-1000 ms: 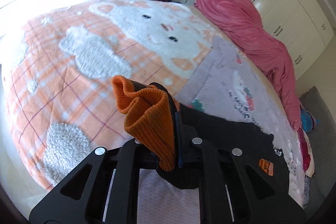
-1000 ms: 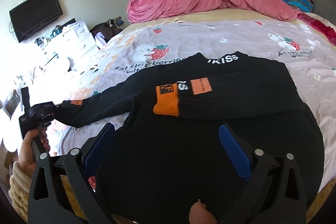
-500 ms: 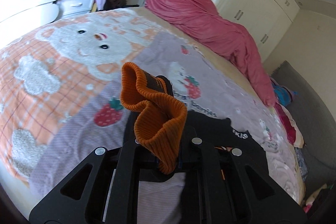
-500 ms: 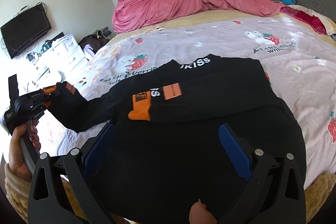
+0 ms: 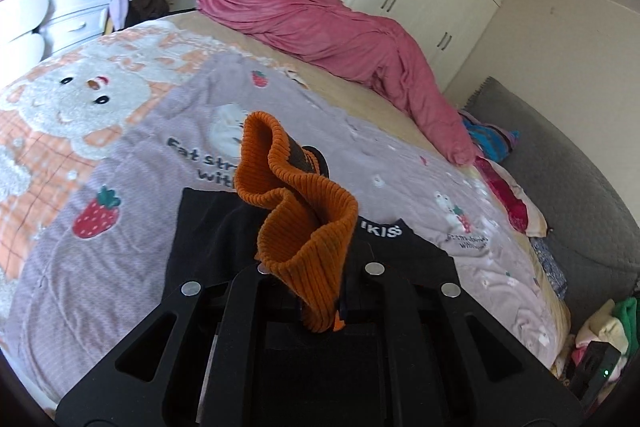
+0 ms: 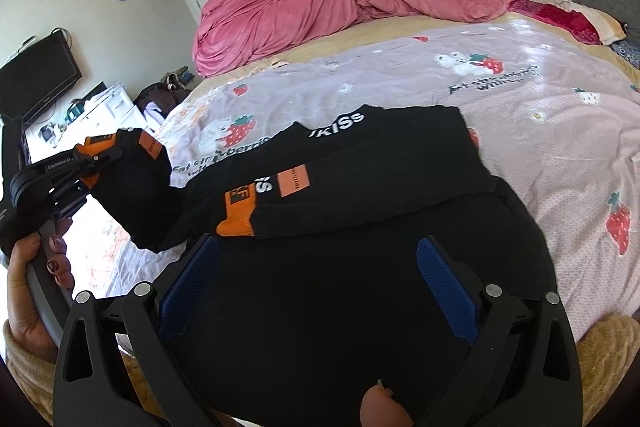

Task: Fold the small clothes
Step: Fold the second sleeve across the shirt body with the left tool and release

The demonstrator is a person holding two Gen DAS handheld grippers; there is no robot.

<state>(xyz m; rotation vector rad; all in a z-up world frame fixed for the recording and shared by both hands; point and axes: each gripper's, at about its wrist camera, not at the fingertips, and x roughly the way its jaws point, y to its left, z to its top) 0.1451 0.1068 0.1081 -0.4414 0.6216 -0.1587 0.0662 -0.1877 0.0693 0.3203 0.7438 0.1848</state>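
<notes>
While the left gripper [image 6: 90, 159], at the frame's left, pinches the orange cuff [image 5: 296, 219] and the right gripper [image 6: 318, 279] hangs open, the black sweater [image 6: 360, 267] at centre frame needs its second sleeve laid across.

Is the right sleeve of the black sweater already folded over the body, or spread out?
Folded: the right sleeve lies across the sweater, its orange cuff resting on the chest.

Each wrist camera looks down along its own fingers, close over the black sweater [image 6: 360, 211] on the bed [image 6: 560, 131]; both share the pink duvet [image 5: 320, 27] at 12 o'clock.
</notes>
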